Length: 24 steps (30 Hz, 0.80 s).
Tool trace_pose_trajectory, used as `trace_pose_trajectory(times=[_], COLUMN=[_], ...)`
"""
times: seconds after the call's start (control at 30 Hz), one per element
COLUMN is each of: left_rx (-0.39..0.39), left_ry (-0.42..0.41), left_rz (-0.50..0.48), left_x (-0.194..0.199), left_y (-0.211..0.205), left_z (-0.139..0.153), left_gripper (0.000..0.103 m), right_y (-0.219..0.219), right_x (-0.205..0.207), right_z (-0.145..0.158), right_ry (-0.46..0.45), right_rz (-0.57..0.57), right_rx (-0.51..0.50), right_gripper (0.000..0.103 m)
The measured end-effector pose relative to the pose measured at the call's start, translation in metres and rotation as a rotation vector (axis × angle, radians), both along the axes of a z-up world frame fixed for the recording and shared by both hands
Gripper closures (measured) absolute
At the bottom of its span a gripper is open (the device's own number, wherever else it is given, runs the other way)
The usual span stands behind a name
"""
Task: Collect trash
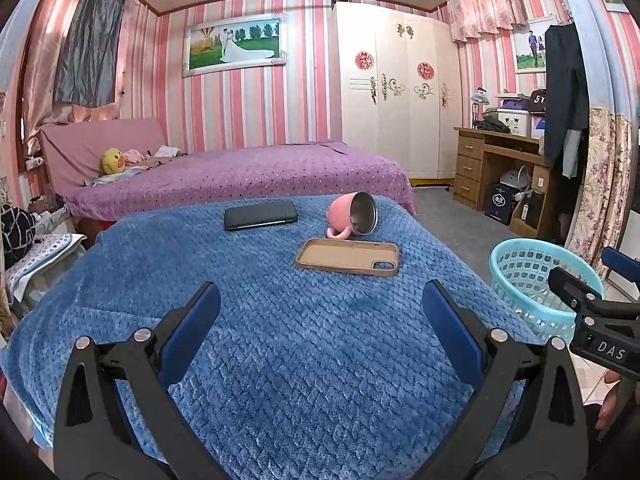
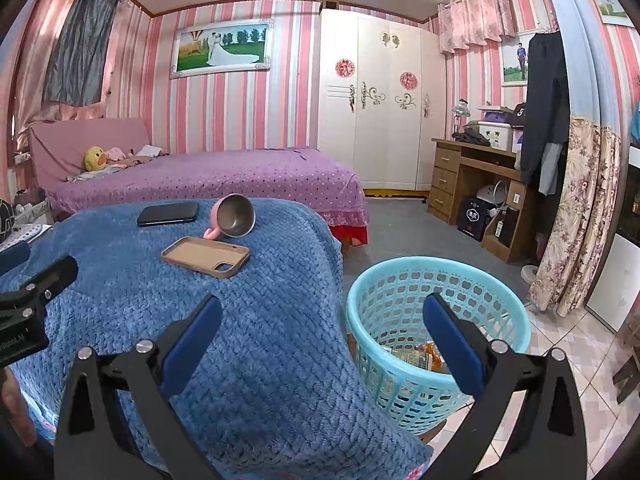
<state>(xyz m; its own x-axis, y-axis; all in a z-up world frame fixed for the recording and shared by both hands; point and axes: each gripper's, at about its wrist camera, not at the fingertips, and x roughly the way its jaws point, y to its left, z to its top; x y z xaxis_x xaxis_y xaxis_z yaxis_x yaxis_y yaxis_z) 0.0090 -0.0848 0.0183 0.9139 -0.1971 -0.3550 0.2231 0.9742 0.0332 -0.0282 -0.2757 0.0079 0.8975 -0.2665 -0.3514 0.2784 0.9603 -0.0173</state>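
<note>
Pink-striped bedroom, blue blanket point(image 1: 280, 340) up front. Your left gripper point(image 1: 320, 320) hangs over it, fingers spread wide, holding nothing. Your right gripper point(image 2: 322, 332) is equally released, straddling the blanket edge and the basket point(image 2: 400, 280) on the right; trash point(image 2: 420, 354) lies inside. Far side: phone point(image 1: 261, 215), tipped pink mug point(image 1: 354, 214), phone case point(image 1: 347, 257).

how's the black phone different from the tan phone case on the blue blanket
The black phone is dark and glossy; the tan phone case is matte brown. The phone looks solid, while the case lies open side up, empty, with its camera cutout showing. The phone lies farther back, the case nearer the grippers. Both lie flat on the blue blanket.
</note>
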Motion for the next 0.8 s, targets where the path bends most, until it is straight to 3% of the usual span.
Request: trace_pose_trajectory(times=[0.8], left_rx=[0.01], left_ry=[-0.016], left_rz=[-0.001], left_x=[0.0009], left_y=[-0.0012], left_z=[-0.003], left_gripper=[0.005], right_y=[0.001], right_x=[0.0006], right_z=[0.0002], right_ry=[-0.001], right_rz=[-0.001], right_rx=[-0.013], right_gripper=[0.005])
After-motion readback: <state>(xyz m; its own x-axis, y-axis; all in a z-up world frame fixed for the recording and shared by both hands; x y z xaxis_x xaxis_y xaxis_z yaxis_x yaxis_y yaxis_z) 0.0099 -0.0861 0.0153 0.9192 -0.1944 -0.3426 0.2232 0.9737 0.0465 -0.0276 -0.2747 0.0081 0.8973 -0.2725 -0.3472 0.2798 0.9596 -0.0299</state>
